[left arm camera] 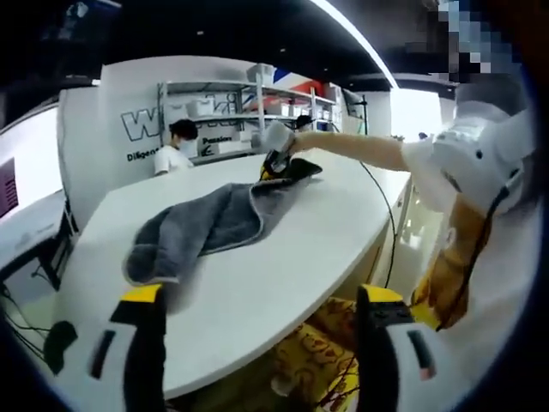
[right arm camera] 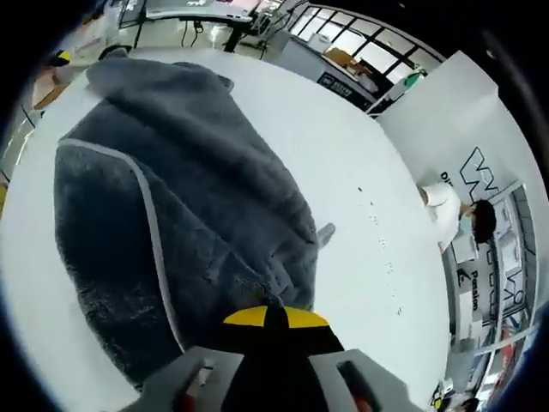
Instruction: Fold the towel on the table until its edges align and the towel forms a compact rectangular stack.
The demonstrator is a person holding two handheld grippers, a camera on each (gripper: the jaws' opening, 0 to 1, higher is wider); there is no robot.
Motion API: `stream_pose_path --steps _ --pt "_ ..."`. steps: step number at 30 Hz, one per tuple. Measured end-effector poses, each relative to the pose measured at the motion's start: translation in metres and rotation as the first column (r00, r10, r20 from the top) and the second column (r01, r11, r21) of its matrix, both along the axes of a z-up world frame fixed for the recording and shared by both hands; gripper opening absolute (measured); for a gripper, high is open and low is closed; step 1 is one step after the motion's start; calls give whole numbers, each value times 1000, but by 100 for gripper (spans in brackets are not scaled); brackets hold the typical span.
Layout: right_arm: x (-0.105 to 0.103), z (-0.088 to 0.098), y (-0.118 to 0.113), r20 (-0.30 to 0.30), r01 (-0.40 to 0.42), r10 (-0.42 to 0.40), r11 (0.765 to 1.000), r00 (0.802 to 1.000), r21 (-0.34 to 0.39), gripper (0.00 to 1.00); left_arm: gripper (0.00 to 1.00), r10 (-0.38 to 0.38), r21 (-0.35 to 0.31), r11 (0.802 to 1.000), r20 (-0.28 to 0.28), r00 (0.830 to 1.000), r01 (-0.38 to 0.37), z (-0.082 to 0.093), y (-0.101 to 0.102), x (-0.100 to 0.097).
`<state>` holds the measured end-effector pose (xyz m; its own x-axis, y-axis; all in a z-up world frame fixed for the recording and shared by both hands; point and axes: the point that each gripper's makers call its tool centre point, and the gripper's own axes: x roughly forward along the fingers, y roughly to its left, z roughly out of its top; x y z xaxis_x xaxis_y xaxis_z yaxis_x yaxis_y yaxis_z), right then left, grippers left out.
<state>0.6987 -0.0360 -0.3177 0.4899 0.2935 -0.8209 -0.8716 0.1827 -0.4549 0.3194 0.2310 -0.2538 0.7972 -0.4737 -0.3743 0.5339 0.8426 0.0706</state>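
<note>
A grey towel [left arm camera: 206, 227] lies rumpled and partly folded over itself on the white table [left arm camera: 283, 257]. My left gripper [left arm camera: 262, 296] is open wide near the table's near edge, short of the towel's closest end, with nothing between its jaws. At the towel's far end a person's outstretched arm holds my right gripper [left arm camera: 279, 163]. In the right gripper view the towel [right arm camera: 171, 197] spreads away over the table [right arm camera: 369, 172], a pale hem running along its fold. There my right gripper [right arm camera: 274, 319] is shut, its yellow tips together on the towel's edge.
A person in white [left arm camera: 174, 150] stands beyond the table's far side, in front of shelves [left arm camera: 249, 103] and a white lettered wall. A black cable [left arm camera: 388, 215] hangs off the table's right edge. A desk [left arm camera: 30, 240] stands at the left.
</note>
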Motion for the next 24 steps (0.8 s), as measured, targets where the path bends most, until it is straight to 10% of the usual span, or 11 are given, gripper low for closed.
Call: stream_pose_path --steps 6,14,19,24 --pt "-1 7 -1 -5 -6 6 1000 1000 -10 12 97 5 -1 1000 -2 1000 -5 -1 3 0" --pt "-21 116 -3 239 -51 -5 972 971 229 24 97 -19 -5 1000 7 1000 19 -1 -2 0" --pt "-99 168 -42 343 -68 -78 917 936 394 29 97 -37 -5 999 20 999 37 1 -6 -1" --pt "-194 149 -88 265 12 -176 852 948 523 30 97 -48 -10 999 35 998 49 3 -7 -1"
